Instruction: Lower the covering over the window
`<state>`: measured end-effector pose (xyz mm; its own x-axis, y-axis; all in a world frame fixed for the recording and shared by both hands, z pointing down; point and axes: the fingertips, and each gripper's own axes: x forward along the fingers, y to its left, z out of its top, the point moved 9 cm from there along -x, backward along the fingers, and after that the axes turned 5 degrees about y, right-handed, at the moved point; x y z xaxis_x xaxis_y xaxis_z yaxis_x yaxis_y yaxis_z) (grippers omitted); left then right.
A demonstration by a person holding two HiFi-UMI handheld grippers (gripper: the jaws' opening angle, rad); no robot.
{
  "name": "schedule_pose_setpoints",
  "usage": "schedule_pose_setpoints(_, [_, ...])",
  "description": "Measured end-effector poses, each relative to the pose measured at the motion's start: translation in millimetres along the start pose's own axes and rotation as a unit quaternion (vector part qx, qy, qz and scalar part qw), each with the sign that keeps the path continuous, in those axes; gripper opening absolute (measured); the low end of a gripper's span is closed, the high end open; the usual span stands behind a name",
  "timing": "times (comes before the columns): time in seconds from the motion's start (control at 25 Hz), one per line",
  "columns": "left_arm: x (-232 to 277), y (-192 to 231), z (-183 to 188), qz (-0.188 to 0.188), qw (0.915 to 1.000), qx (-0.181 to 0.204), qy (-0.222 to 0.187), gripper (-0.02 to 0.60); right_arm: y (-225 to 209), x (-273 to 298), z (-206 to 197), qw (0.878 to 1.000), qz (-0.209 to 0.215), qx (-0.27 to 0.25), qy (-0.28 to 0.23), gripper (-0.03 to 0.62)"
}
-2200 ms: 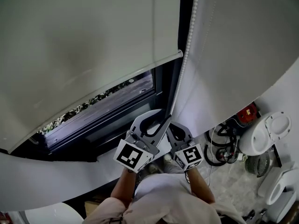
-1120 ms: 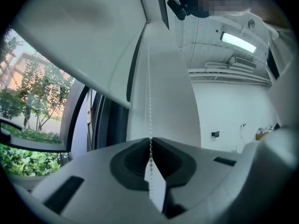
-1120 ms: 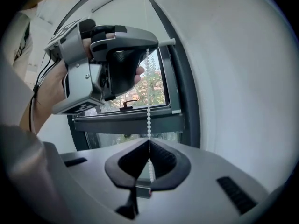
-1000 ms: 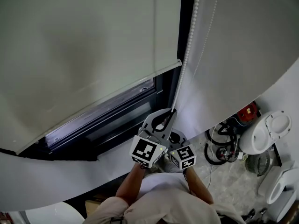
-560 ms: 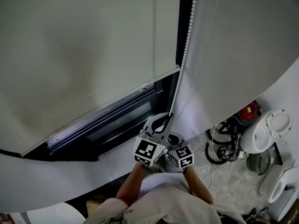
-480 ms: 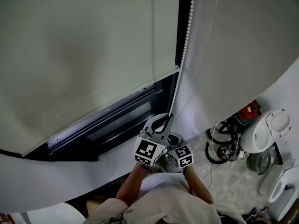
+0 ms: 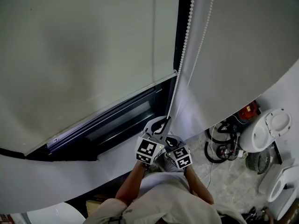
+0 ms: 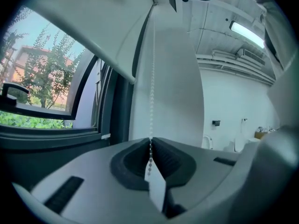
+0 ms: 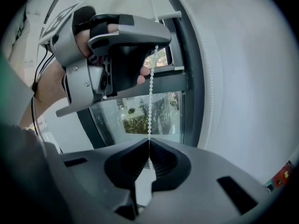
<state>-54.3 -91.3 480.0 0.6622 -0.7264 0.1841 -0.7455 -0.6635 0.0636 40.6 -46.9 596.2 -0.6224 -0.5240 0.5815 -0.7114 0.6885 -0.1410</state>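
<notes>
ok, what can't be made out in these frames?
- Head view: roller blind's top and bead chain's upper end, cut off by the top edge.
- Head view: right gripper's jaws, hidden under the left gripper.
- Both gripper views: the chain's lower end, behind the gripper bodies.
- Head view: floor clutter at right, too small to name.

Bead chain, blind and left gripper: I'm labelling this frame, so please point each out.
bead chain (image 8: 151,92), left gripper view, straight stretch above the jaws.
blind (image 7: 112,99), head view, fabric just above its bottom rail.
left gripper (image 8: 150,141), left gripper view, fingertips shut on the chain.
</notes>
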Motion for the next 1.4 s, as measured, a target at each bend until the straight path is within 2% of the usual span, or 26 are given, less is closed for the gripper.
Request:
schedule_pose_setpoints(0.12, [0,1,-9,0.0,1.0,-0.006,0.007,0.02,1,-8,3,1.0,-0.002,-0.003,-0.006,0.006])
schedule_pose_setpoints(0.28, [1,2,-16,0.005,1.0,-0.007,0.002,0.02,-2,-31,15,1.0,-0.007,-0.004,-0.026,0.049])
schedule_pose_setpoints(0.44, [4,1,-18,-0.001,0.9998,0.0,0.017,0.02,-8,-71,43,0.997,-0.031,-0.002,-0.075,0.079])
schedule_pose_setpoints(0.64, [2,-3,-32,-0.002,0.9997,-0.011,0.019,0.02,-15,-119,100,0.985,-0.058,-0.029,-0.163,0.08])
schedule_pose_setpoints(0.84, [4,-7,-39,-0.006,0.9997,-0.004,0.025,0.02,-8,-138,153,0.968,-0.056,-0.075,-0.232,0.08])
schedule_pose_setpoints(1.16, [2,-16,-49,-0.006,0.9996,-0.012,0.024,0.02,-5,-142,210,0.948,-0.05,-0.117,-0.29,0.094])
schedule_pose_setpoints(1.24, [3,-17,-50,-0.006,0.9997,-0.009,0.023,0.02,-4,-141,216,0.945,-0.046,-0.119,-0.301,0.085])
schedule_pose_setpoints(1.28, [2,-17,-49,-0.006,0.9997,-0.008,0.022,0.02,-5,-140,217,0.944,-0.042,-0.116,-0.307,0.049])
schedule_pose_setpoints(1.32, [2,-17,-48,-0.006,0.9998,-0.008,0.019,0.02,-5,-139,217,0.942,-0.037,-0.106,-0.315,0.008])
schedule_pose_setpoints(1.4, [2,-19,-47,-0.007,0.9998,-0.009,0.018,0.02,-7,-136,213,0.938,-0.027,-0.075,-0.337,-0.002])
